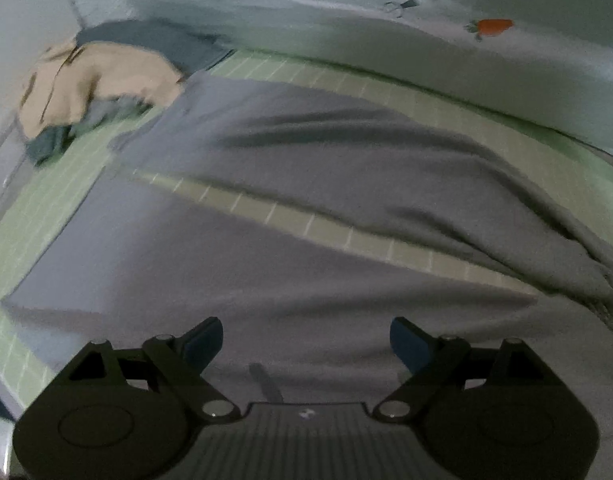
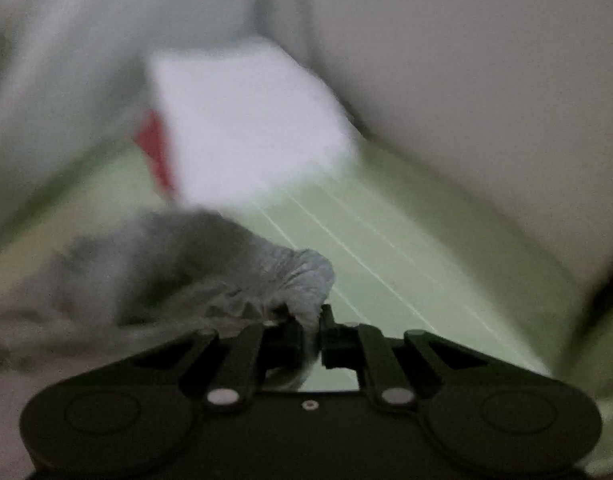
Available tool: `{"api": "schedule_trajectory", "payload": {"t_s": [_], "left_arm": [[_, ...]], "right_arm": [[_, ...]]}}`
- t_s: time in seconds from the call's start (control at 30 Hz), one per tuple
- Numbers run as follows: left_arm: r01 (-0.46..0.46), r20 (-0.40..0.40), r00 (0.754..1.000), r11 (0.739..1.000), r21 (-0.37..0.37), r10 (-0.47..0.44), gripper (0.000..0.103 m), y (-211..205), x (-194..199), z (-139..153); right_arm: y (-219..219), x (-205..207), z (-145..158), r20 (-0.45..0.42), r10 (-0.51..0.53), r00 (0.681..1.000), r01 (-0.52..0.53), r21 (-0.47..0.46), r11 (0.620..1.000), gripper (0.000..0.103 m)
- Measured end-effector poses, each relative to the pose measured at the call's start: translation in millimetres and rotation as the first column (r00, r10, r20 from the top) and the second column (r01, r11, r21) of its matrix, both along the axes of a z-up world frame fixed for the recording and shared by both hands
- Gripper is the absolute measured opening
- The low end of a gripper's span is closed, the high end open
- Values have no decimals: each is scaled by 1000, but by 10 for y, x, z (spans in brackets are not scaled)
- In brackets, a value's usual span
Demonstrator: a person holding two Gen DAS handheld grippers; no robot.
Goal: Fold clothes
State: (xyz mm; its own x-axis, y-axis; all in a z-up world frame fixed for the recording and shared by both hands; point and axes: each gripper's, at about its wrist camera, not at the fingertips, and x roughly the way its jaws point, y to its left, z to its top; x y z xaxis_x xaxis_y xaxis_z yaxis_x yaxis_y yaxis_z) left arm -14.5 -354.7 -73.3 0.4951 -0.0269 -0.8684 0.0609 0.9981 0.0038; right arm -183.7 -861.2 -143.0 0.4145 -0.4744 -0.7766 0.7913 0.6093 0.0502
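Grey trousers (image 1: 306, 184) lie spread across a pale green gridded worktop (image 1: 22, 240), their two legs running left with a strip of green between them. The left gripper (image 1: 305, 342) hangs over the near leg, jaws wide apart and holding nothing. A blurred heap of tan and dark clothes (image 1: 90, 84) sits at the far left. In the right wrist view, the right gripper (image 2: 320, 322) pinches a bunched fold of the grey cloth between nearly closed jaws. Behind, a white box-like shape (image 2: 246, 120) is too smeared to identify.
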Motion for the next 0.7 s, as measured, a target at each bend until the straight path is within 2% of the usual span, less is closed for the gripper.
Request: {"api": "schedule_trajectory", "payload": {"t_s": [0.03, 0.07, 0.13, 0.2, 0.3, 0.43, 0.57, 0.7], "left_arm": [[-6, -5, 1000, 1000, -1, 6, 91, 23, -29, -9], [-12, -9, 1000, 1000, -2, 12, 91, 45, -58, -19], [-25, -18, 1000, 1000, -3, 24, 91, 91, -116, -37], [-36, -27, 999, 999, -5, 36, 91, 136, -173, -55], [-33, -28, 999, 999, 1, 33, 91, 172, -235, -50], [-47, -23, 999, 999, 6, 47, 91, 235, -261, -38], [-75, -15, 997, 997, 5, 75, 91, 306, -191, -29], [-104, -4, 995, 995, -5, 104, 91, 351, -17, -19]], "right_arm": [[-34, -81, -112, -36, -17, 999, 18, 29, 999, 16], [-13, -113, -125, -38, -21, 999, 22, 24, 999, 23], [85, -128, -49, -4, -13, 1000, 13, -22, 1000, 65], [185, -88, 26, 23, 2, 1000, 0, -73, 997, 81], [292, 147, 122, 54, 64, 996, -58, -113, 992, 84], [485, 583, 176, 79, 213, 974, -204, -114, 972, 84], [764, 1072, 155, 61, 388, 920, -378, -127, 917, 84], [958, 1566, 102, 56, 490, 870, -481, -118, 869, 82]]}}
